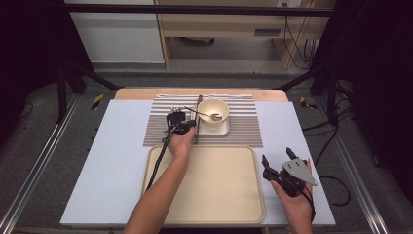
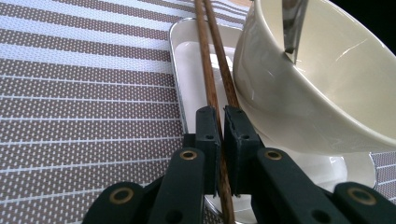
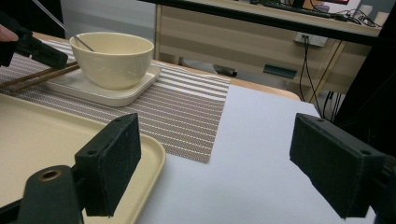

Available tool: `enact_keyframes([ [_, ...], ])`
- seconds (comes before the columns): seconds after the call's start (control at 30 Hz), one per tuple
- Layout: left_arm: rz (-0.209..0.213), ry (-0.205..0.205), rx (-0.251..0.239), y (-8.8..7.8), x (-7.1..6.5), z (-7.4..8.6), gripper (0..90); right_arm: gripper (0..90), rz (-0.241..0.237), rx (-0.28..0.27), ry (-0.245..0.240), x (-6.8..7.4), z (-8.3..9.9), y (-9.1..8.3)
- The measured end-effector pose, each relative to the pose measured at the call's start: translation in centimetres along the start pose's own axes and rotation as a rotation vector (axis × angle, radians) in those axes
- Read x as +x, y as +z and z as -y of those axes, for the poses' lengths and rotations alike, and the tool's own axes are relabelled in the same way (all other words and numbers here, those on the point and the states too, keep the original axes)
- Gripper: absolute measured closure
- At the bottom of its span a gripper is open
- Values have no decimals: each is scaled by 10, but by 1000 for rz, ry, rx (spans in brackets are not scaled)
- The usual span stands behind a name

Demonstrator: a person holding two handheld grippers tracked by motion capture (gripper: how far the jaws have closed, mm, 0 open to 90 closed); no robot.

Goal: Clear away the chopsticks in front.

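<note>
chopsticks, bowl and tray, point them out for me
chopsticks [image 2: 210,70] left gripper view, on the left stick's shaft
bowl [image 1: 213,113] high view, on its inner wall
tray [image 1: 214,187] high view, on its bare floor

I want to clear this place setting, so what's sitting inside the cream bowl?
A metal spoon lies inside the bowl, its handle leaning over the rim toward the left tool. No food shows in the high view; the spot beneath the spoon's head is covered.

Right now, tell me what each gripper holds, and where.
Left gripper pinches the chopsticks near their near end, beside the bowl. Right gripper holds nothing.
</note>
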State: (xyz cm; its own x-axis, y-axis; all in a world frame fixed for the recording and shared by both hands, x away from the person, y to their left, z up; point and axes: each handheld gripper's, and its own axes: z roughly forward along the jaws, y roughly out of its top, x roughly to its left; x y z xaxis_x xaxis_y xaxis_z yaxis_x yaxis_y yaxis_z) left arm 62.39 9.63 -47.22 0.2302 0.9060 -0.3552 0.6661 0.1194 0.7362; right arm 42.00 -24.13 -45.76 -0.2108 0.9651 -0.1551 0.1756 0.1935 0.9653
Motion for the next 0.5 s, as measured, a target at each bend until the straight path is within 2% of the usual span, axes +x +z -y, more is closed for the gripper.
enact_keyframes([
  [0.3,-11,-4,-4,0,1,-1,852,166,-1,3,-3,1,0,0],
  [0.5,-19,-9,-34,-5,3,-4,854,167,-1,-2,-2,0,0,1],
])
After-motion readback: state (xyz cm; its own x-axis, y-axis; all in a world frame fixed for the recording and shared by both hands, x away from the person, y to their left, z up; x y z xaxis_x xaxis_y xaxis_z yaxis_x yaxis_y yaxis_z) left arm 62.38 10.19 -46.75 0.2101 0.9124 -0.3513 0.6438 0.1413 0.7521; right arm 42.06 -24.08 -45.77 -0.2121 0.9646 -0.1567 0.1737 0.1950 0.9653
